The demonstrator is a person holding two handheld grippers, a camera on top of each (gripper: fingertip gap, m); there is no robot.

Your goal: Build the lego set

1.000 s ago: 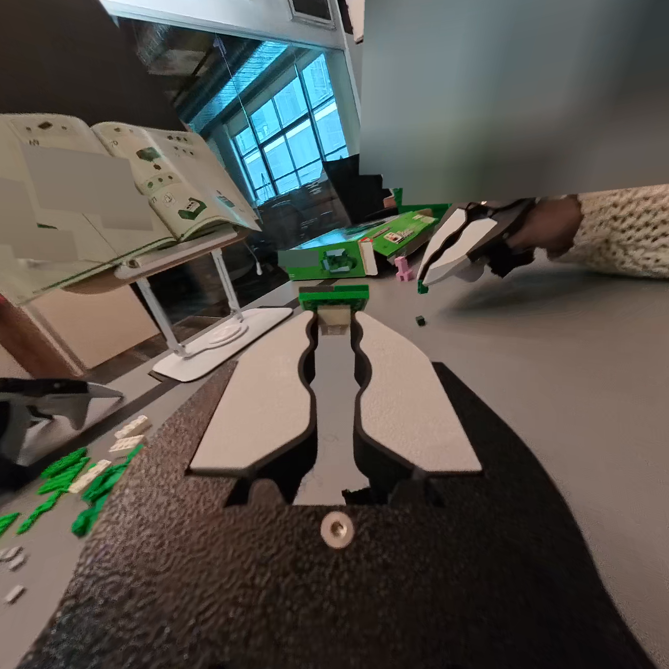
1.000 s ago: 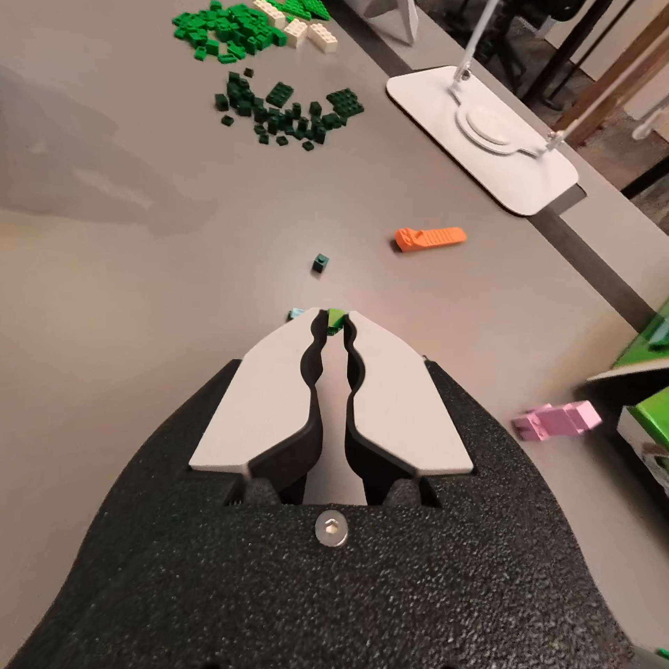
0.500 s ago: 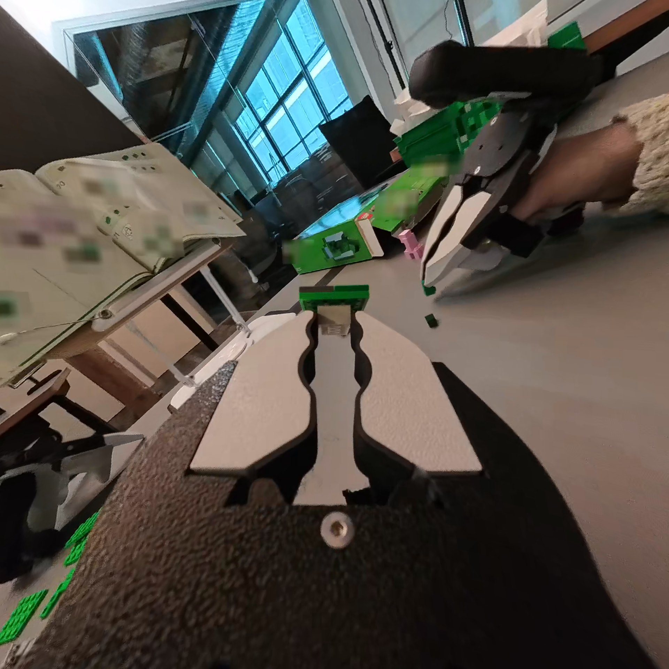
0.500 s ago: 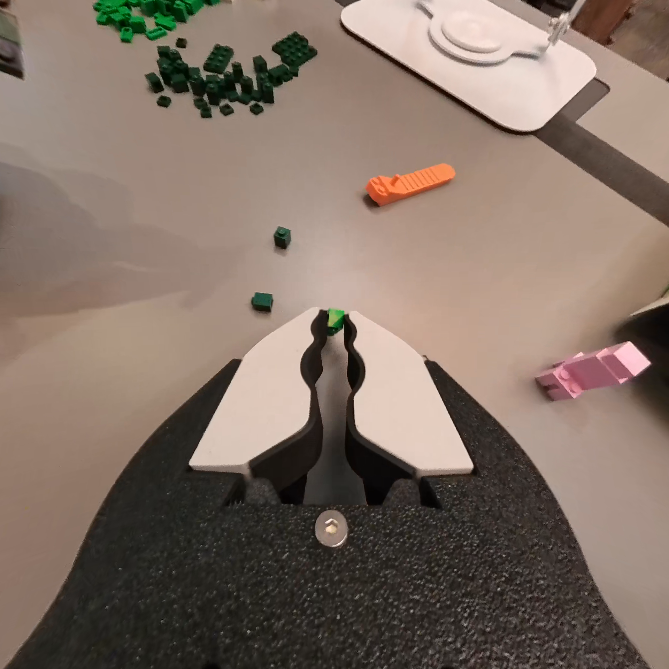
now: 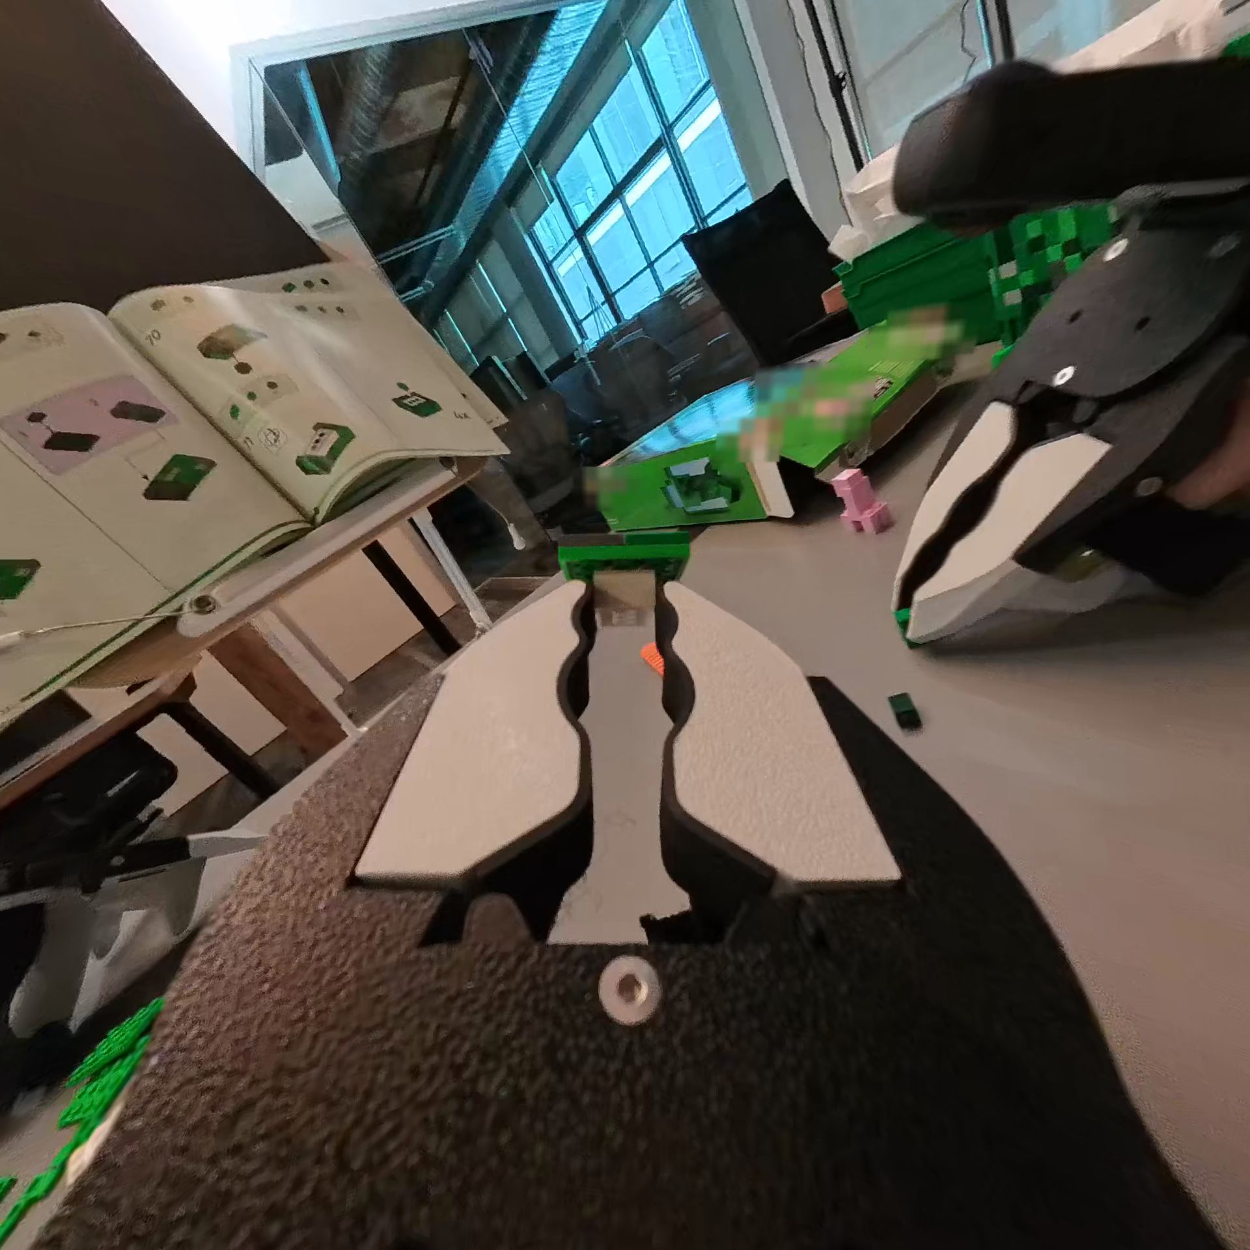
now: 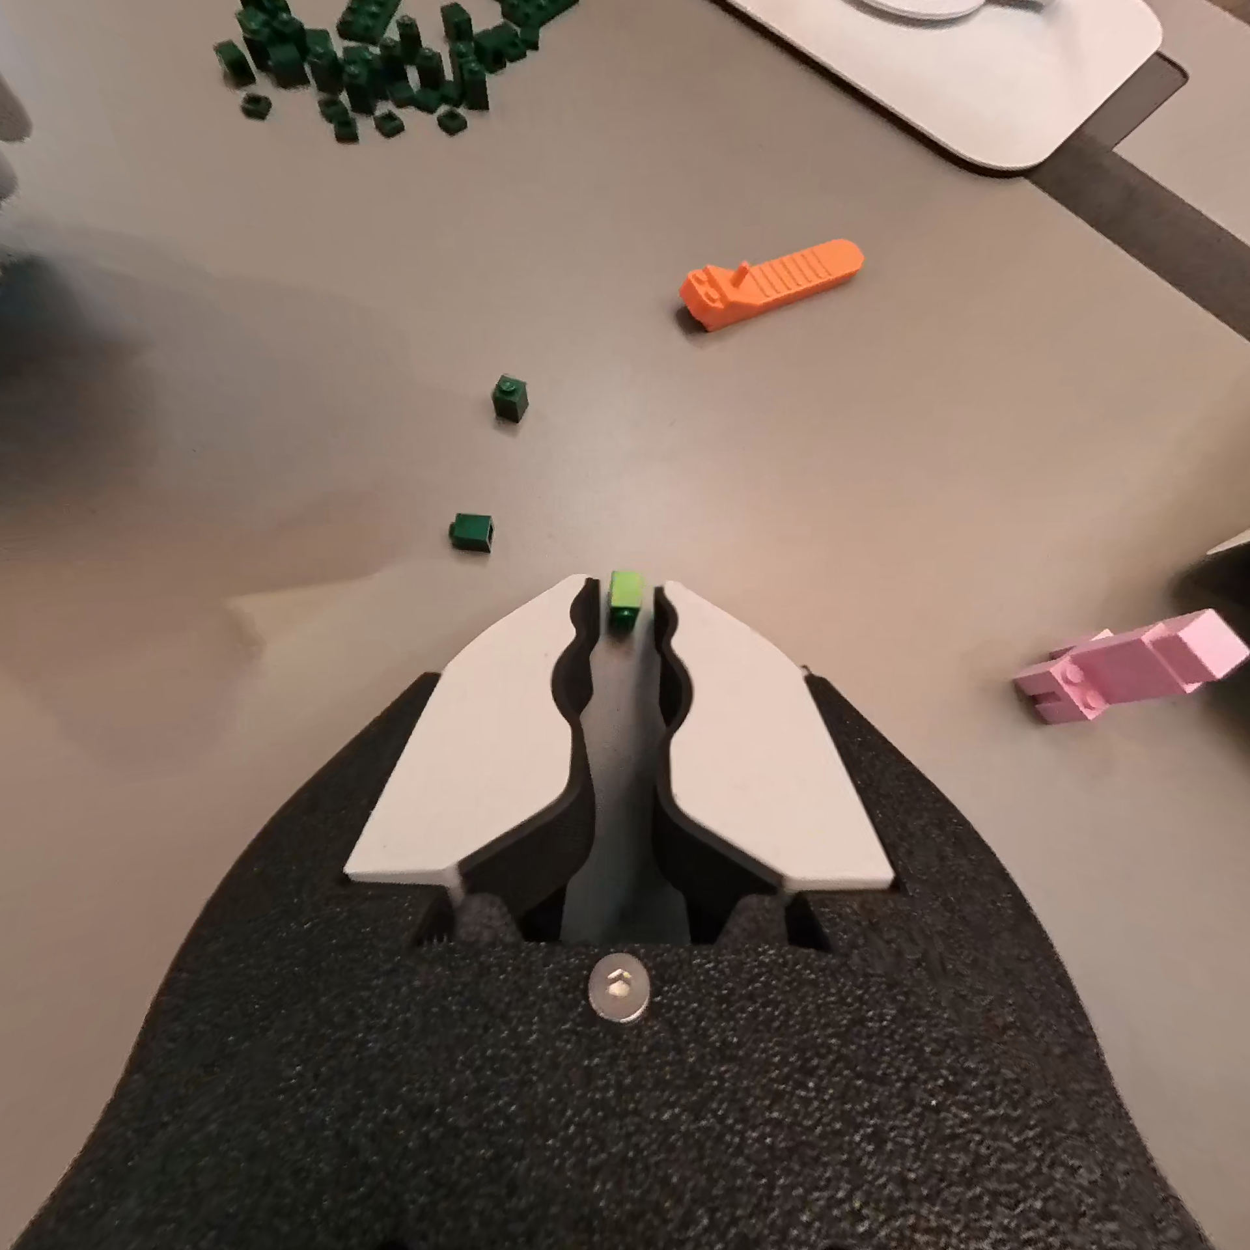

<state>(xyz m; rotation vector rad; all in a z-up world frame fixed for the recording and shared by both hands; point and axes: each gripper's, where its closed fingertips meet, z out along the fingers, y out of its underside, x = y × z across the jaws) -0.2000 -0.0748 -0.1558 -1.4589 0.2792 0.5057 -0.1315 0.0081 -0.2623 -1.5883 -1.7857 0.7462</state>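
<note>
My left gripper is shut on a small assembly, a green plate with a pale brick under it, held above the grey table. My right gripper is slightly open at the table surface. A small bright green brick lies between its fingertips, with a gap on each side. In the left wrist view the right gripper rests tip-down on the table to the right, with a bit of green at its tip. An open instruction booklet sits on a stand at the left.
Two loose dark green bricks lie ahead of the right gripper. There is also an orange brick separator, a pink pig figure, a dark green brick pile, the white stand base and green boxes. My hands' fingertips stand some 15 centimetres from each other.
My right gripper came down closer to the table and its jaws parted, letting go of the bright green brick. My left gripper kept its hold and now sits nearer to the right gripper.
</note>
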